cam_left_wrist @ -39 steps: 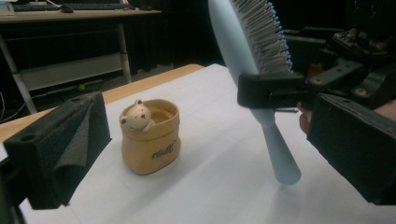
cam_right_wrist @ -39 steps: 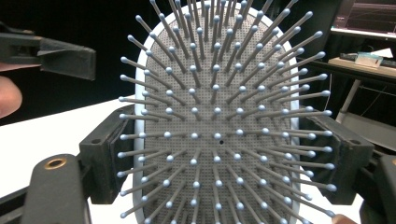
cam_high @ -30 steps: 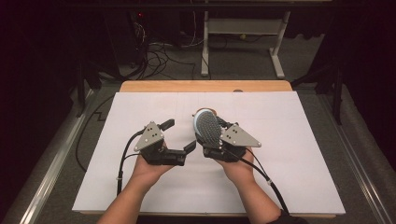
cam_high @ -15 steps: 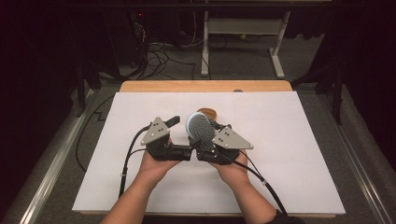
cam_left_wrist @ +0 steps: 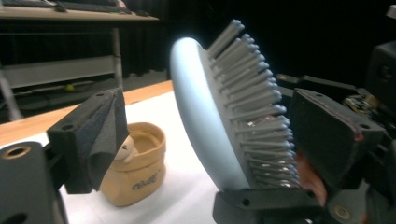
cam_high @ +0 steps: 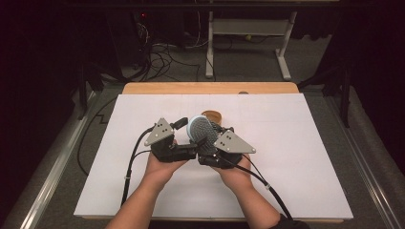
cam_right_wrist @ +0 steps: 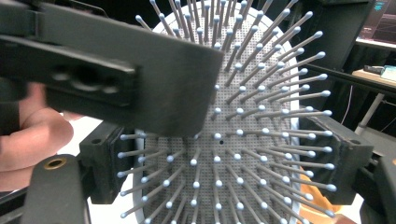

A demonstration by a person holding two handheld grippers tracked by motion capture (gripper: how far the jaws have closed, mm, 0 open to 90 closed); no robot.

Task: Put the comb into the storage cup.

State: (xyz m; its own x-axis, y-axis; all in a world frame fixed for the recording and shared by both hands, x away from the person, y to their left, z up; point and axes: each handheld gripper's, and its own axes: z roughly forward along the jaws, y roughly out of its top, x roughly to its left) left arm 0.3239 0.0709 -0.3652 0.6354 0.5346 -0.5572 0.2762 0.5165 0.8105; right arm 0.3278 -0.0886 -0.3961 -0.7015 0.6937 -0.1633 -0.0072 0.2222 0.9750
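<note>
While right gripper (cam_high: 214,141) clamps hairbrush (cam_high: 200,130) across sides, head pointing far, left gripper (cam_high: 184,133) gapes empty just left, one jaw over bristles.

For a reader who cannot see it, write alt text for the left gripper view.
A pale blue hairbrush stands upright close to the camera, bristles facing right, between the left gripper's black jaws. Behind it, a small tan pouch sits on the white table cover.
</note>
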